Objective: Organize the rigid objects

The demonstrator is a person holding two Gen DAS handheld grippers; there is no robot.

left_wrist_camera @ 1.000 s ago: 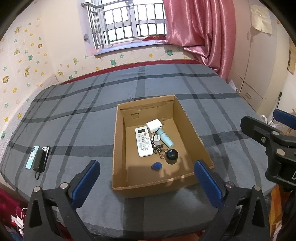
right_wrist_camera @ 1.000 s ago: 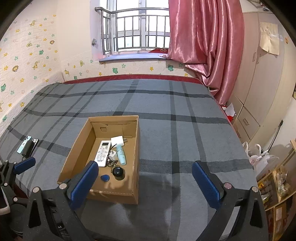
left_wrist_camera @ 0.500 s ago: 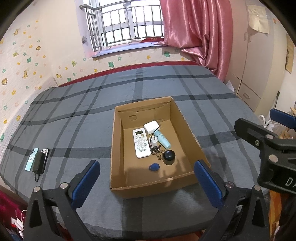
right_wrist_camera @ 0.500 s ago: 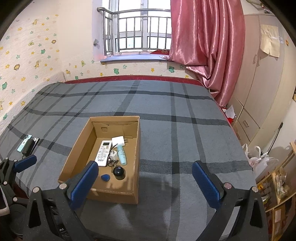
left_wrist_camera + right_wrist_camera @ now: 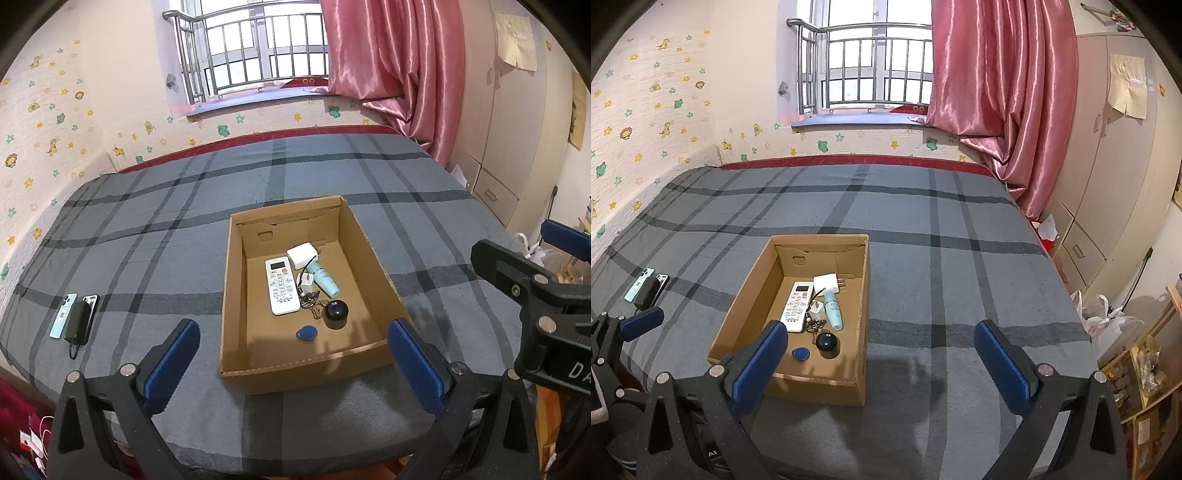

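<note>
A: Where are the rigid objects found?

B: They are gathered inside the cardboard box [image 5: 231, 295], which is set on the plaid-covered bed [image 5: 147, 229]. A white remote control [image 5: 281, 286] is laid flat toward the box's left side, with a white charger block [image 5: 302, 255] at its far end. A pale blue tube [image 5: 325, 278] is placed just right of the remote, and a bunch of keys [image 5: 309, 301] is seen between them (a small white piece is attached, but it cannot be identified). A black round object [image 5: 336, 314] and a blue key fob [image 5: 306, 334] are nearest the front wall.

A: And the fingers?

B: The left gripper [image 5: 291, 369] is held above the bed's near edge with its fingers spread wide and nothing grasped. The right gripper [image 5: 881, 369] is likewise released, over bare bedcover to the right of the box.

A: Is anything left outside the box?

B: Two phones [image 5: 64, 312] with a black power bank [image 5: 77, 321] on top are seen near the bed's left edge, well apart from the box.
</note>
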